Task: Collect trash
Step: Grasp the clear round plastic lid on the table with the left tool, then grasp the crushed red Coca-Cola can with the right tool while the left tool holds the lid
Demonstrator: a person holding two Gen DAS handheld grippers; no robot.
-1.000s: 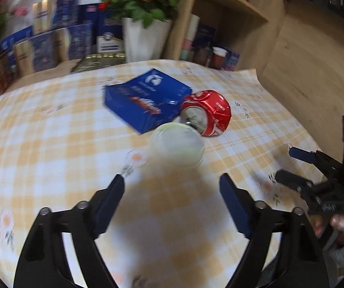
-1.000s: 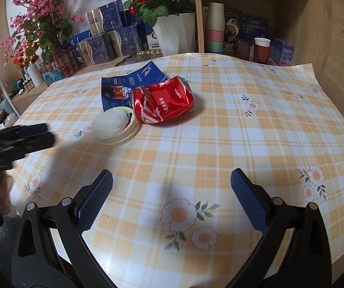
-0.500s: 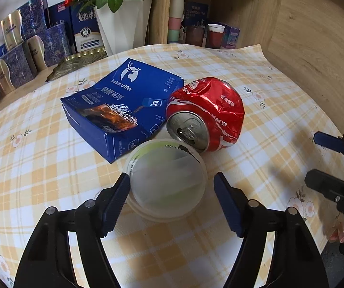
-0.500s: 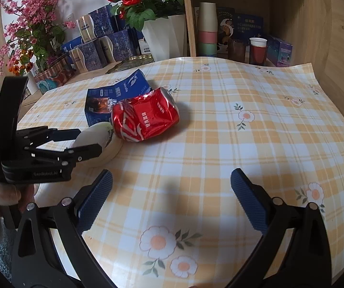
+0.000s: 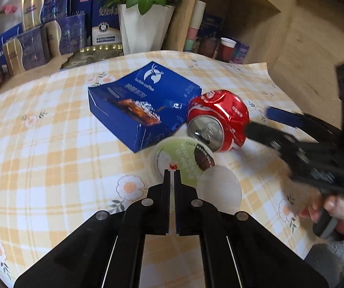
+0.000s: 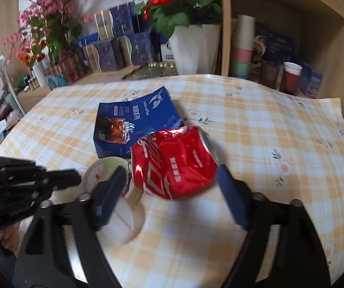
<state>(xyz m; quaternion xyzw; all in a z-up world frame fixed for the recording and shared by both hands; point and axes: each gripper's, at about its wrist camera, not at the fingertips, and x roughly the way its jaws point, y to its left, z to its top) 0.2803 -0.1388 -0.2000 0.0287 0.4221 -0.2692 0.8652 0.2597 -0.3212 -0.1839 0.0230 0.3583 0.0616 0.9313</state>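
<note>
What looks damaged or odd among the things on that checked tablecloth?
The red can is crushed and lying on its side against the blue coffee box. Beside it, the yoghurt cup's green foil lid is peeled up.

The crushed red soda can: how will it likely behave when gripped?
The crushed red soda can looks empty and dented, so probably light and yielding further under pressure. Its crumpled, flattened sides make rolling unlikely. The glossy metal may slip between the right gripper's closing jaws.

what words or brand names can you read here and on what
"luckin coffee": on the blue box, under a white deer-head logo.
Chinese print on the blue box, crushed red can, green cup lid and shelf boxes: too blurred to read.
</note>
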